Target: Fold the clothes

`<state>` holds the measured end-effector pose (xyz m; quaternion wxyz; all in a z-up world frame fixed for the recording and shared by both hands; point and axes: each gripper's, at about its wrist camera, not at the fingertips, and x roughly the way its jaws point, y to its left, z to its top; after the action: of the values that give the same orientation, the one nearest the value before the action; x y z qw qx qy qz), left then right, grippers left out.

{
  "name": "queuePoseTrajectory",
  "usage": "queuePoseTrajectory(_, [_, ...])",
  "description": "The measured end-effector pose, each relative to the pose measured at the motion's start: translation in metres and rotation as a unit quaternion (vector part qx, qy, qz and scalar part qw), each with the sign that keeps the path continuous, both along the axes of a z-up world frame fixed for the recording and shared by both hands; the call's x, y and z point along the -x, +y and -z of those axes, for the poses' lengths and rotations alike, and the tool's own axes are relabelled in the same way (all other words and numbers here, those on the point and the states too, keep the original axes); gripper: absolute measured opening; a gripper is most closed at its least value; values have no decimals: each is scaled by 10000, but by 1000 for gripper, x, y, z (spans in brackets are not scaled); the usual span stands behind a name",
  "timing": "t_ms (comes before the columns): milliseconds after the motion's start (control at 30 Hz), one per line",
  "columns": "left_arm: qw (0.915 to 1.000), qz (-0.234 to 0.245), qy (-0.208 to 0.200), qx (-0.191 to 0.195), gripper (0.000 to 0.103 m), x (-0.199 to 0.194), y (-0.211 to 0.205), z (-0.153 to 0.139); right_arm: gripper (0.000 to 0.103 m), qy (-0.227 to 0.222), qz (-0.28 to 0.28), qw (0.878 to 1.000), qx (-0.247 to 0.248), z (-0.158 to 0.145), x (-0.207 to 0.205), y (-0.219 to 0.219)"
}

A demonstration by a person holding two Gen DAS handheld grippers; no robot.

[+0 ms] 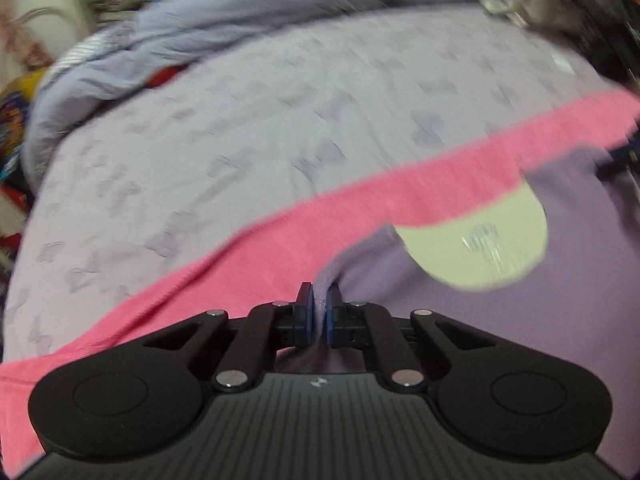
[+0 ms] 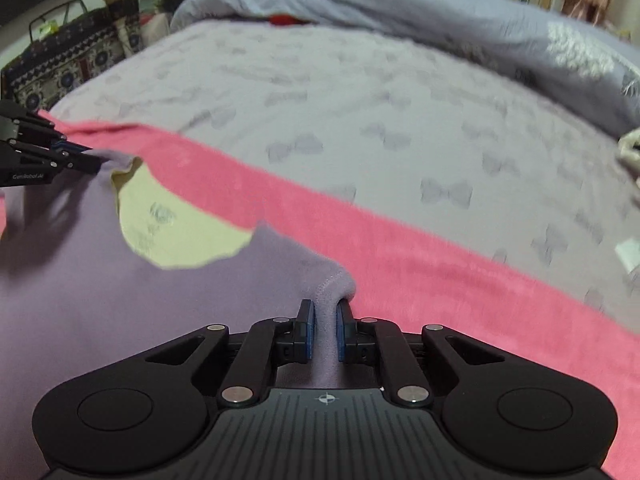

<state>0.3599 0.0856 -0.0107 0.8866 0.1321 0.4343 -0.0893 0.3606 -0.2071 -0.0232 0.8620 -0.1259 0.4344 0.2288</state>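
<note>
While each tool pinches a shoulder of the lilac top (image 2: 100,312) — left tool (image 1: 319,320) and right tool (image 2: 325,330) both nearly closed on a fabric ridge — the garment hangs taut over the pink towel (image 2: 400,248). Keeping both grips level should, I judge, lay it flat. Beyond the towel stretches the bow-print bedsheet (image 2: 360,92); further off, a bunched grey duvet (image 2: 440,12) may crowd the fold.
</note>
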Motion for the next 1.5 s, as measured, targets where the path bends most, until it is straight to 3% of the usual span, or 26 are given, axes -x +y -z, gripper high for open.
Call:
queuePoseTrajectory(133, [9982, -497, 281, -159, 11, -22, 14, 22, 5, -291, 399, 9984, 288, 9, -18, -1])
queuePoseTrajectory(233, [9949, -961, 290, 57, 22, -31, 22, 29, 5, 230, 1141, 9924, 407, 41, -47, -16])
queuePoseTrajectory(267, [9934, -1092, 319, 129, 22, -34, 23, 26, 6, 146, 1112, 9931, 329, 36, -42, -16])
queuePoseTrajectory(467, [9807, -1848, -582, 271, 22, -33, 42, -19, 13, -448, 833, 9953, -185, 0, -6, -13])
queuePoseTrajectory(567, [9887, -1238, -732, 424, 29, -9, 27, -36, 13, -521, 559, 9963, -399, -13, 21, -5])
queuePoseTrajectory(600, [9924, -909, -730, 395, 35, 3, 15, -38, 13, -406, 461, 9971, -450, -11, 30, 1])
queuePoseTrajectory(633, [9952, -629, -663, 347, 48, 15, 2, -36, 14, -227, 337, 9985, -368, -2, 36, 9])
queuePoseTrajectory(700, [9992, -189, -320, 162, 62, 37, -25, -22, 23, 11, 170, 9997, -145, 23, 47, 22])
queuePoseTrajectory(733, [9999, -108, -38, -21, 63, 45, -36, -8, 24, 57, 134, 9999, -9, 38, 53, 28])
queuePoseTrajectory(800, [9979, -108, 487, -415, 62, 58, -53, 17, 25, 1, 302, 9995, 14, 33, 55, 33])
queuePoseTrajectory(833, [9975, -115, 531, -455, 59, 65, -59, 21, 25, 136, 397, 9991, -23, 25, 52, 32])
queuePoseTrajectory(867, [9985, -130, 388, -360, 59, 72, -64, 17, 26, 207, 533, 9981, -206, 14, 54, 24])
queuePoseTrajectory(933, [9993, 97, 372, 32, 62, 81, -79, 8, 41, -73, 934, 9940, -568, -10, 69, -3])
queuePoseTrajectory(967, [9991, 244, 314, 133, 62, 85, -90, 6, 57, -223, 1242, 9903, -586, -18, 76, -19])
queuePoseTrajectory(1000, [9988, 424, 221, 140, 62, 88, -103, 4, 61, -280, 1590, 9853, -553, -22, 84, -40])
queuePoseTrajectory(1100, [9947, 1019, 7, 166, 62, 86, -148, -1, 61, -288, 2718, 9606, -497, -27, 107, -111])
queuePoseTrajectory(1267, [9889, 1431, 102, 378, 64, 80, -214, 13, 59, 6, 4509, 8914, -449, -4, 131, -231])
queuePoseTrajectory(1367, [9894, 1343, 515, 178, 64, 81, -242, 41, 59, 294, 4800, 8723, -884, 19, 126, -256])
queuePoseTrajectory(1433, [9928, 1086, 454, 241, 64, 87, -247, 47, 59, 488, 4976, 8580, -1181, 34, 122, -272])
queuePoseTrajectory(1467, [9941, 937, 445, 305, 64, 88, -246, 48, 53, 427, 4919, 8632, -1053, 37, 122, -267])
queuePoseTrajectory(1500, [9949, 795, 498, 372, 64, 88, -244, 47, 21, 415, 4830, 8698, -920, 36, 119, -263])
